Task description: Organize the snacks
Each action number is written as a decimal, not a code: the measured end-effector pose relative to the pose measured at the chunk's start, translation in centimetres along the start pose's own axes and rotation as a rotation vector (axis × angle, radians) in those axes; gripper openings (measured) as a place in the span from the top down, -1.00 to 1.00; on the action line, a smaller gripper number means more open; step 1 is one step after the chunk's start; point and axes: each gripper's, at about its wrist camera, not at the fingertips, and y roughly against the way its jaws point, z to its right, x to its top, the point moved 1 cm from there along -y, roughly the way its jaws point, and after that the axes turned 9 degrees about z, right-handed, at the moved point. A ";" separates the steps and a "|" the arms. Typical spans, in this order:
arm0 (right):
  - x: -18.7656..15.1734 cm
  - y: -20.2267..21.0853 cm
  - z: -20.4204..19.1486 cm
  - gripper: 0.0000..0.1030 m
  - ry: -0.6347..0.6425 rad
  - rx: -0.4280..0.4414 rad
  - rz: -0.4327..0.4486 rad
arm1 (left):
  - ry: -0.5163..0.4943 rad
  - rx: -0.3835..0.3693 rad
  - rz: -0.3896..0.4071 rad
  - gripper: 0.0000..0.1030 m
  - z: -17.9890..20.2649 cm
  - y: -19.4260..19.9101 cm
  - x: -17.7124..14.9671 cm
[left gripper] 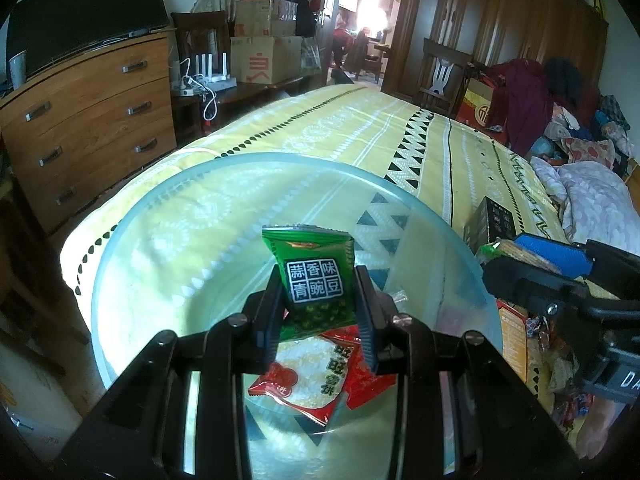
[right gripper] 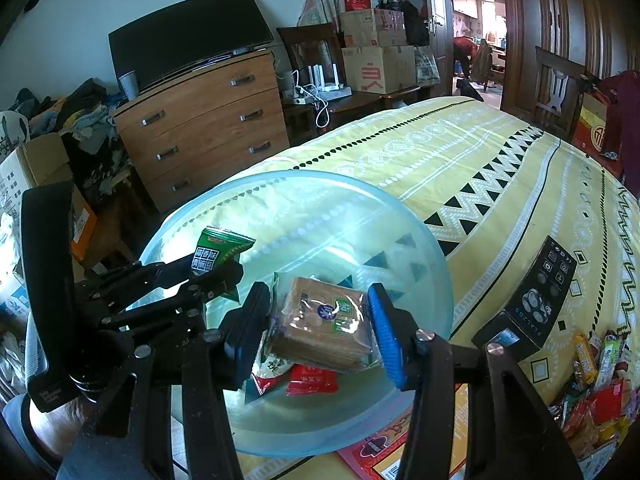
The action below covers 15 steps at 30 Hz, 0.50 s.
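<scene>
Both loads hang directly over the clear bowl (right gripper: 420, 240): left gripper (left gripper: 318, 312) fingers clamped on the upright green pea packet (left gripper: 314, 276), right gripper (right gripper: 320, 332) fingers clamped on the cracker pack (right gripper: 322, 324), with the red packets (left gripper: 320, 368) at 6 o'clock below.

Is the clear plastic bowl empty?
No, red-and-white snack packets already lie on the bottom of the clear plastic bowl.

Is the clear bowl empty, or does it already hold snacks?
Not empty: the clear bowl already holds red-and-white snack packets on its bottom.
</scene>
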 end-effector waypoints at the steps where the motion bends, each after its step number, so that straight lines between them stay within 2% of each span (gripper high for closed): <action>1: 0.0 0.0 0.0 -0.04 0.000 -0.001 0.002 | 0.000 0.000 -0.001 0.36 0.0 0.0 0.0; 15: -0.5 -0.3 0.3 -0.04 -0.007 0.000 -0.002 | -0.003 0.000 -0.003 0.36 0.0 -0.2 0.1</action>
